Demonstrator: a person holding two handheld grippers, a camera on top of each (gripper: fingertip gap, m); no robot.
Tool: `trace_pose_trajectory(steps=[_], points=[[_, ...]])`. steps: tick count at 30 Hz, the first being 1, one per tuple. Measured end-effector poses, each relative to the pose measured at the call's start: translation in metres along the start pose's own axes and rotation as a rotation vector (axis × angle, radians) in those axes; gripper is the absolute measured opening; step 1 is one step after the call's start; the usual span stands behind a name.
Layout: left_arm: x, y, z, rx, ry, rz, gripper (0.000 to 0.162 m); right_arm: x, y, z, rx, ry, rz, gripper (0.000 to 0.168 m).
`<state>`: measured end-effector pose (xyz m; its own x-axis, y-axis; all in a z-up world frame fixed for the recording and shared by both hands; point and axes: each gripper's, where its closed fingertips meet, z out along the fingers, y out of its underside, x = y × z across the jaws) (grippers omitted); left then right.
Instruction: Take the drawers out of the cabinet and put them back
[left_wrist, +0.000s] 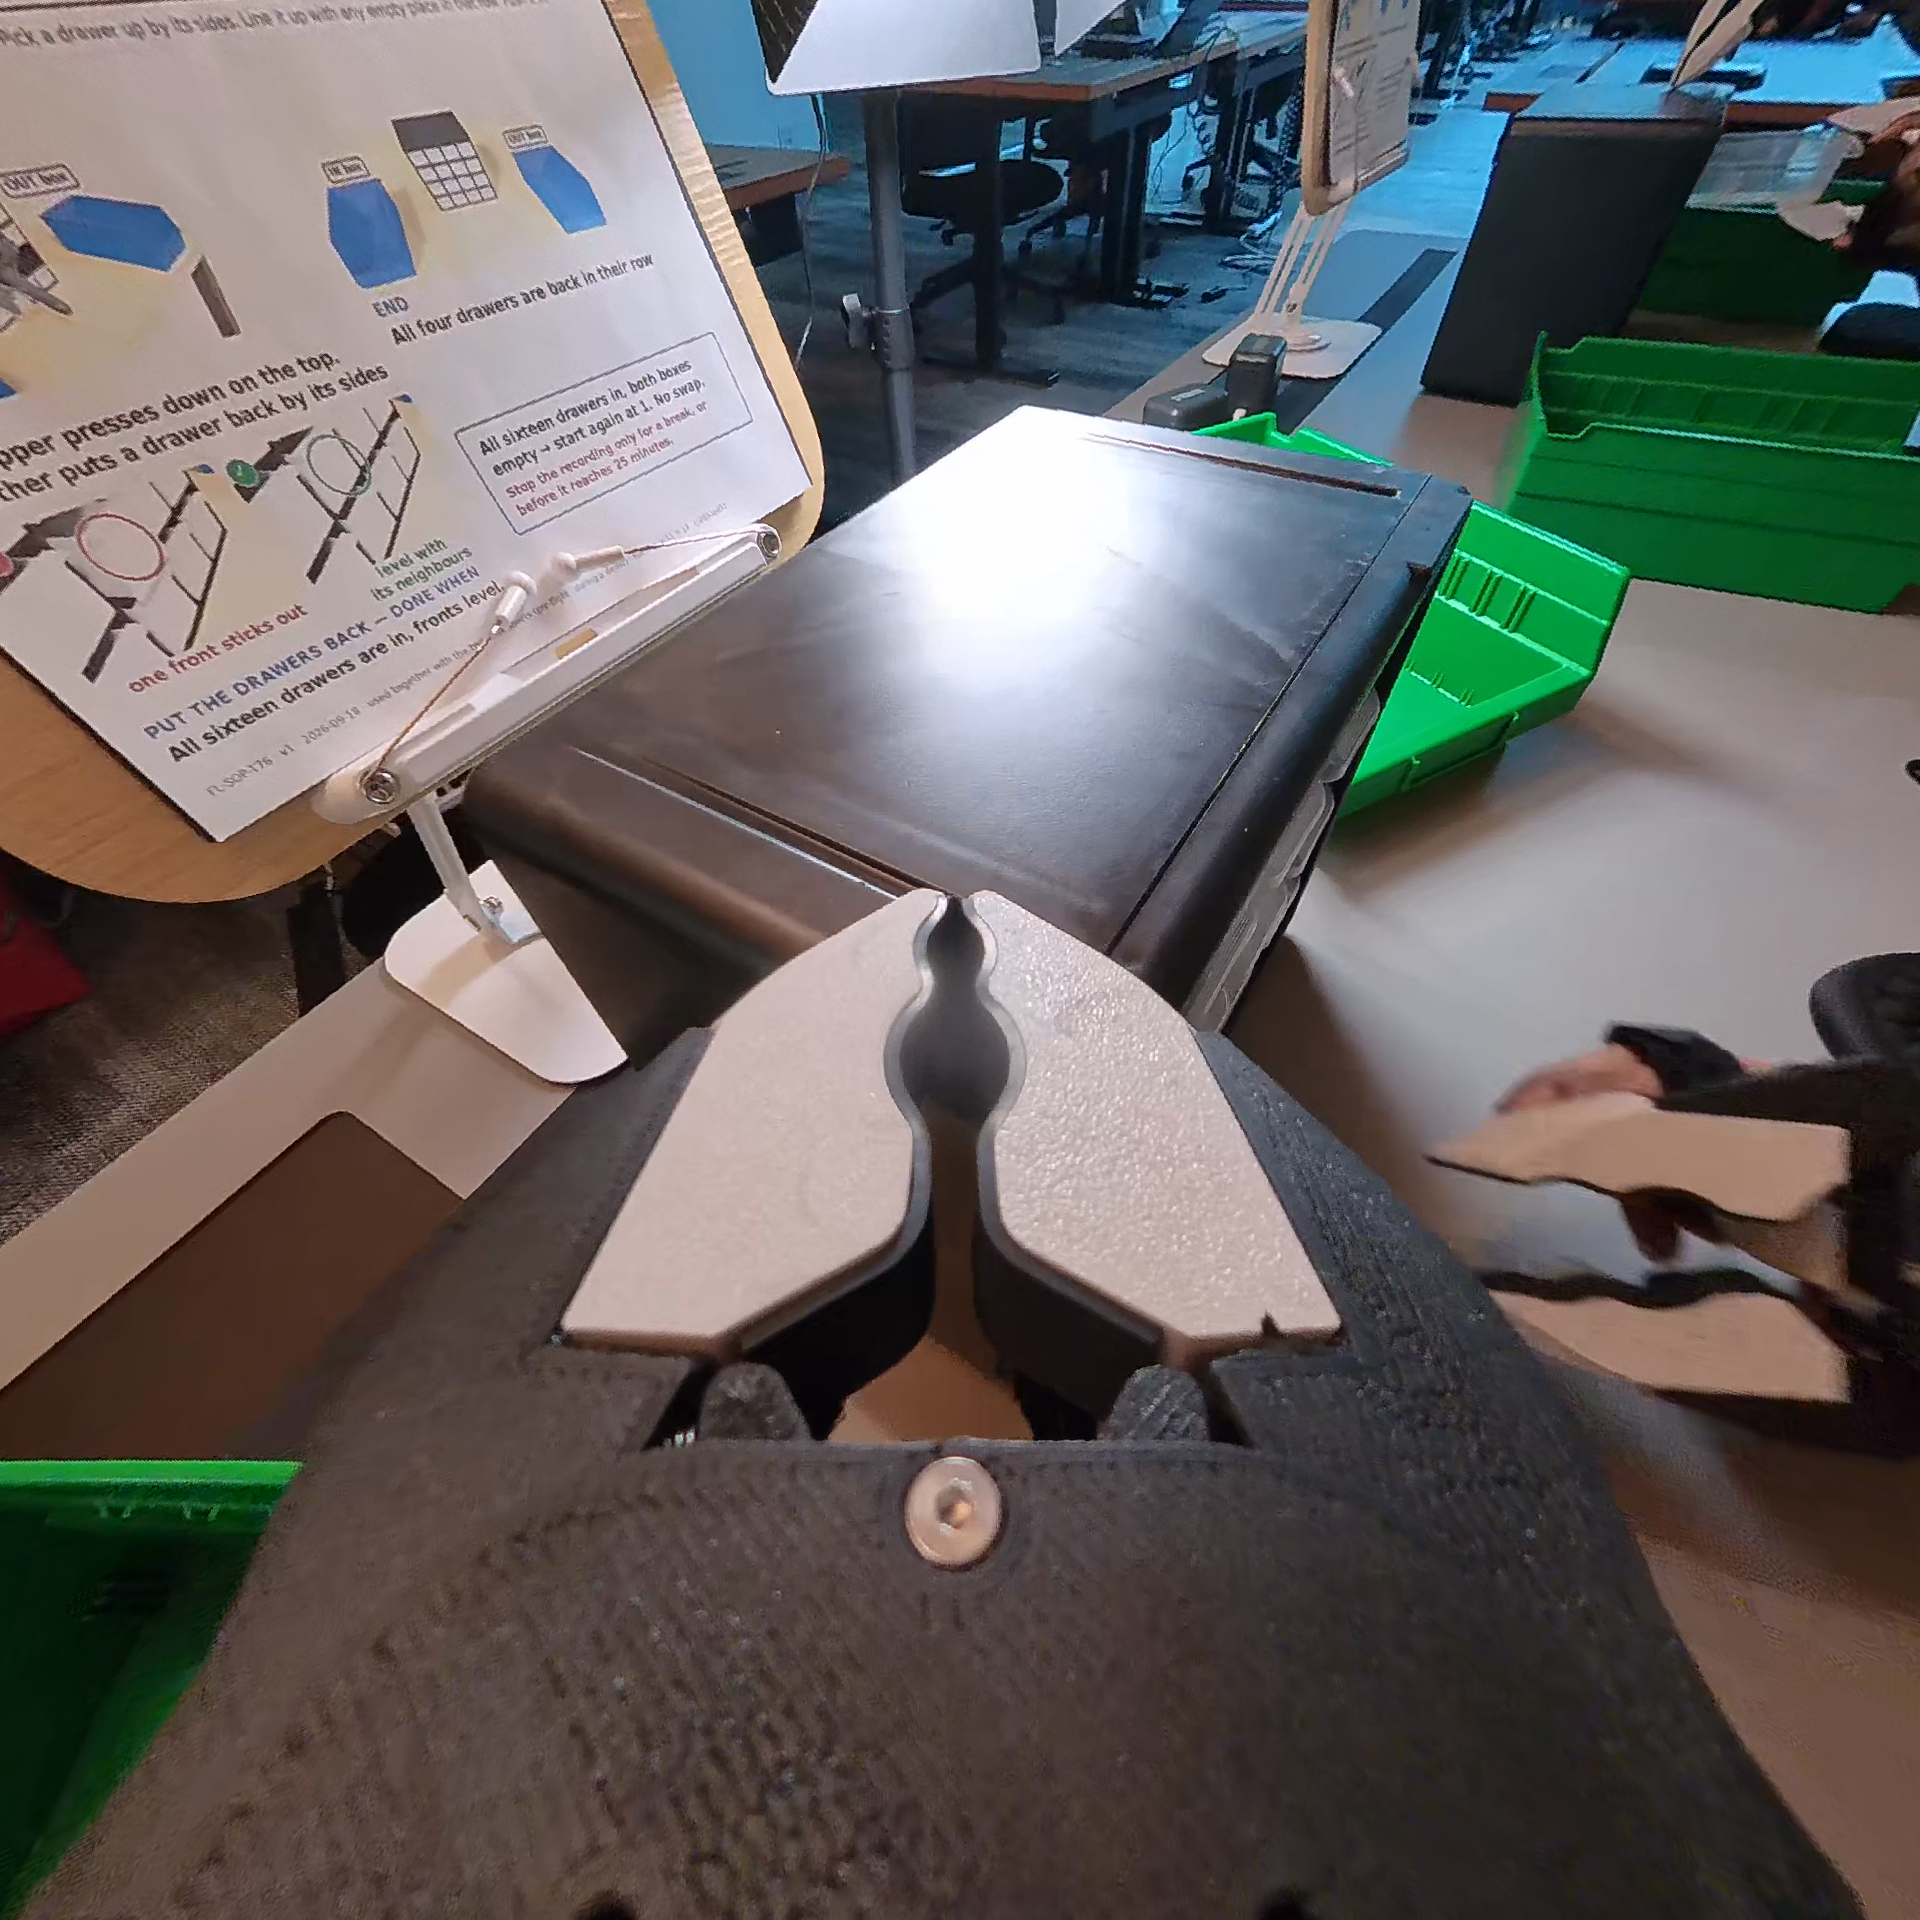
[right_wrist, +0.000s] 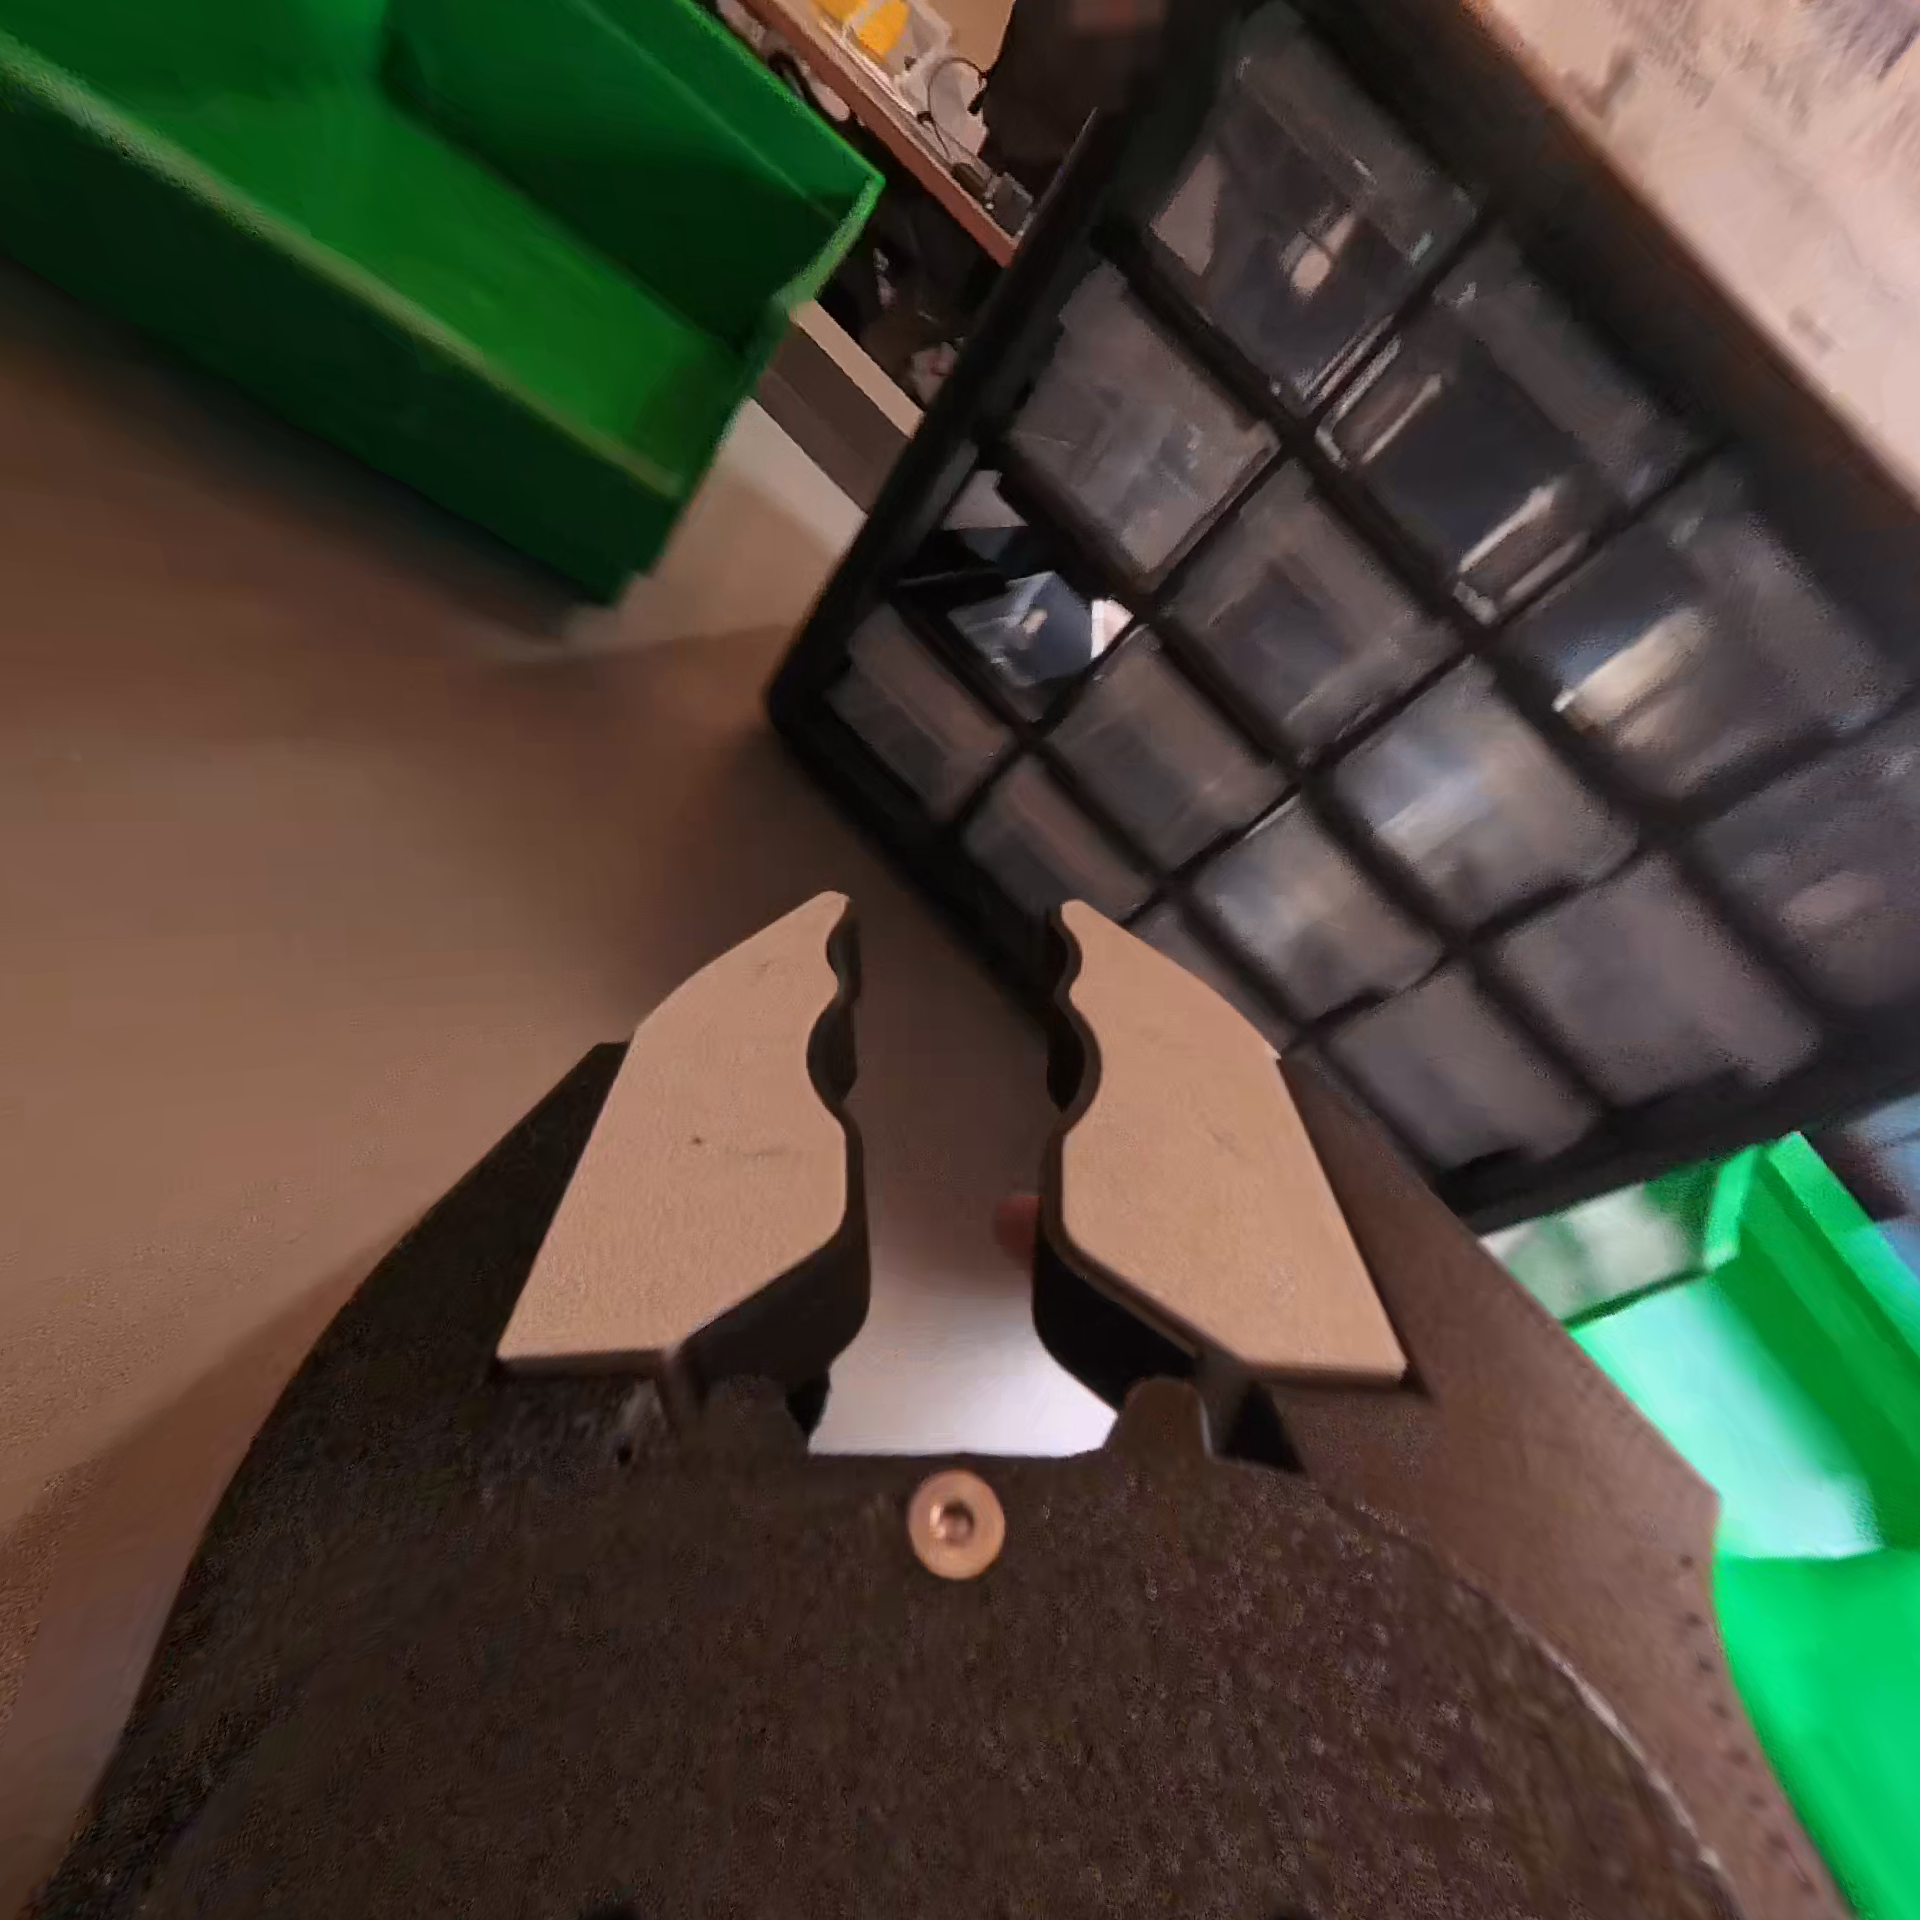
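Resting over the rear top edge of the black cabinet (left_wrist: 997, 665), the left gripper (left_wrist: 951, 914) is clenched on nothing, probably to steady the unit. The right gripper (right_wrist: 951, 925), jaws apart and empty, hovers near the drawer grid (right_wrist: 1403, 675); one cell looks vacant. Beige table (right_wrist: 260, 831); green bins (right_wrist: 395, 281) alongside; office desks beyond.

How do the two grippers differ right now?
The left gripper is shut, its grey fingers meeting at the tips; the right gripper is open, with a clear gap between its fingers. The left gripper is at the black cabinet's top; the right gripper points toward the front of the cabinet and its clear drawers. Neither holds anything. Both share the same grey fingers on black textured bodies.
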<state>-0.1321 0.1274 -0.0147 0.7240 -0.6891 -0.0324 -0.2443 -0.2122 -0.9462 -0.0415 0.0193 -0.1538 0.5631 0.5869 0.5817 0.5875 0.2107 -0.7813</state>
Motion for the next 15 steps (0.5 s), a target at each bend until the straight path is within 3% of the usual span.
trace_pose_trajectory(steps=[5, 8, 12, 15], points=[[0.000, 0.000, 0.000, -0.014, -0.024, 0.029, 0.001, 0.029, 0.006, 0.056, 0.038, 0.145, -0.390, 0.036], [0.000, 0.000, 0.000, -0.023, -0.037, 0.045, 0.001, 0.037, -0.015, 0.062, 0.127, 0.220, -0.416, 0.034], [0.000, 0.000, 0.000, -0.023, -0.043, 0.046, 0.000, 0.046, -0.012, 0.078, 0.046, 0.256, -0.475, 0.030], [0.000, 0.000, -0.001, -0.023, -0.048, 0.047, 0.000, 0.055, -0.011, 0.082, 0.040, 0.305, -0.511, 0.012]])
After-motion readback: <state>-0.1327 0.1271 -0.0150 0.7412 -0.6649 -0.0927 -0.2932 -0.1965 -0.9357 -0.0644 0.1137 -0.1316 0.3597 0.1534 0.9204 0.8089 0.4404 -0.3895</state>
